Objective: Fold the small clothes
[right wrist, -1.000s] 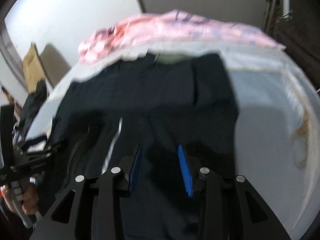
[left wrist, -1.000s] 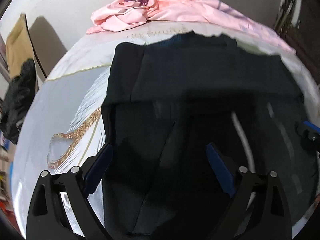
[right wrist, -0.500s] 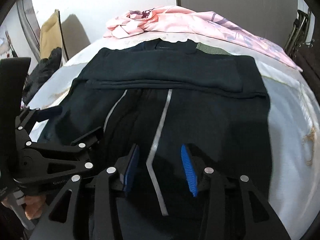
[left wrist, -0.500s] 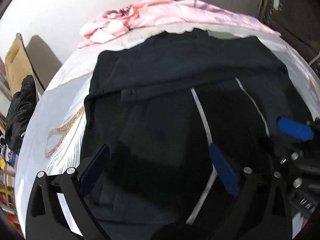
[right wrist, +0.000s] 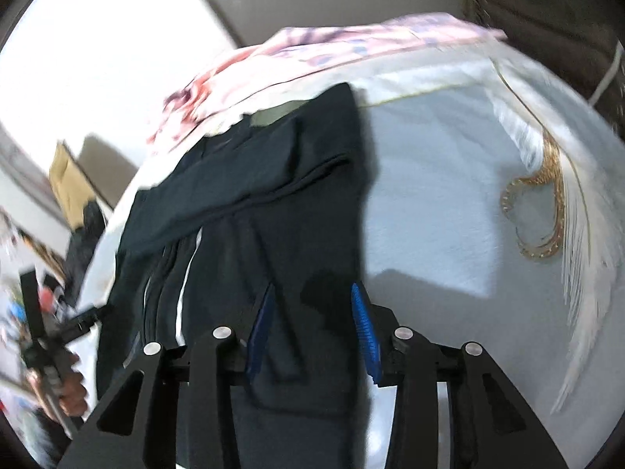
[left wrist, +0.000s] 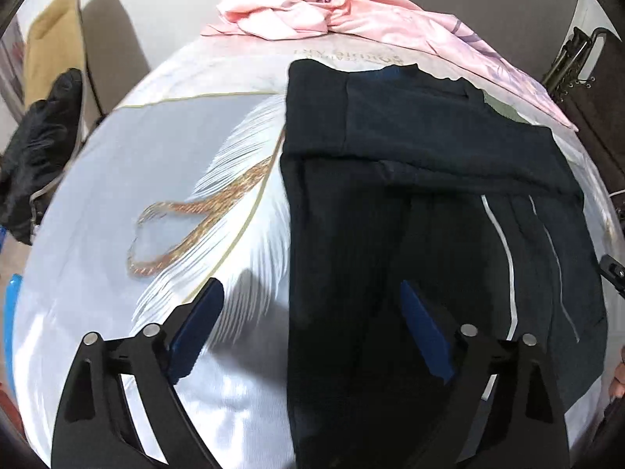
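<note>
Dark garment (left wrist: 410, 203): lying flat on the bedspread (left wrist: 164, 179), its two pale stripes (left wrist: 508, 258) running lengthwise, an upper layer folded across its far end.

Pink cloth (left wrist: 351, 15): lying crumpled beyond the garment's far end.

Feather print with gold loop (left wrist: 175, 230): showing on the bedspread beside the garment's left edge.

Left gripper (left wrist: 308, 324): hovering over the garment's left edge, jaws spread wide, holding nothing.

Right gripper (right wrist: 312, 324): hovering over the garment's near right part, jaws partly apart, gripping nothing; view blurred.

Black bundle (left wrist: 35, 148): sitting off the bedspread, far left of the garment.
</note>
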Demonstrator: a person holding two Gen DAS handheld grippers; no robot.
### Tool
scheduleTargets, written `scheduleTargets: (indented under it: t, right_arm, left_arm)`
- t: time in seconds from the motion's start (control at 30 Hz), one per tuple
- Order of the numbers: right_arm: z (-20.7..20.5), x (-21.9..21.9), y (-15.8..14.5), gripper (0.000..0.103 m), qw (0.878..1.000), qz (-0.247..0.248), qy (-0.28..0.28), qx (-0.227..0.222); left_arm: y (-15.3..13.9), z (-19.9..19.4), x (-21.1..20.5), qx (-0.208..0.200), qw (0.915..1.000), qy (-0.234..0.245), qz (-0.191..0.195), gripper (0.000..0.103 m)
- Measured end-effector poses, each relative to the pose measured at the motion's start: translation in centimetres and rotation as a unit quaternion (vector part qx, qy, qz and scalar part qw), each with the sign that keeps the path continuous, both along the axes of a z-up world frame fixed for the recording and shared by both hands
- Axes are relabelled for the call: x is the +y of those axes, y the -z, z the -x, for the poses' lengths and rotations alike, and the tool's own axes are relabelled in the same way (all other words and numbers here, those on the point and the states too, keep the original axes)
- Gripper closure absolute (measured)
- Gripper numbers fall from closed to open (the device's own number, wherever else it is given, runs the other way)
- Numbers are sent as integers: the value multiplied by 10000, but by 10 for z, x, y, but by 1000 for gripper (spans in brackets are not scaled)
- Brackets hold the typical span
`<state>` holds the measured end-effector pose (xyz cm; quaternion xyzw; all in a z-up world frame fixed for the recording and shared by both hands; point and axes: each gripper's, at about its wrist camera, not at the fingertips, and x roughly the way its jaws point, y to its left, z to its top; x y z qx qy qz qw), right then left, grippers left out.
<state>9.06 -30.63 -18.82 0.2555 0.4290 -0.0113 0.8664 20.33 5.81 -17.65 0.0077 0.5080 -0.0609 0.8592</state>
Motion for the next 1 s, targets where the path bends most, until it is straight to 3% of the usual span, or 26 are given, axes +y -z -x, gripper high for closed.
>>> scheduleTargets:
  t: [0.13,0.23,0.4,0.53,0.7,1.0]
  right_arm:
    - [-15,-20,9,62,9995,-298,110,49]
    - [-24,-26,13,61,9987,-508,35,-10]
    - [-35,-22,13,61,9979,-629,-174,19]
    - [-26,-11,12,61,9970,-652,-417,48]
    - [4,0,12,61,9958,-706,-590,29]
    - [62,11,14,61,9889,-1097,-992,102]
  left_arm:
    - [3,-23,-5,62,9997,187,146,16]
    - [10,-39,-7,240,9983,277,458,16]
    - [11,-41,-8,175,9964,435,704,16]
    - [9,-22,-6,231,9912,681,1113,16]
    - [7,18,-2,223,9875,1021,1177,16]
    - [6,82,9,508,9693,1434,1934,18]
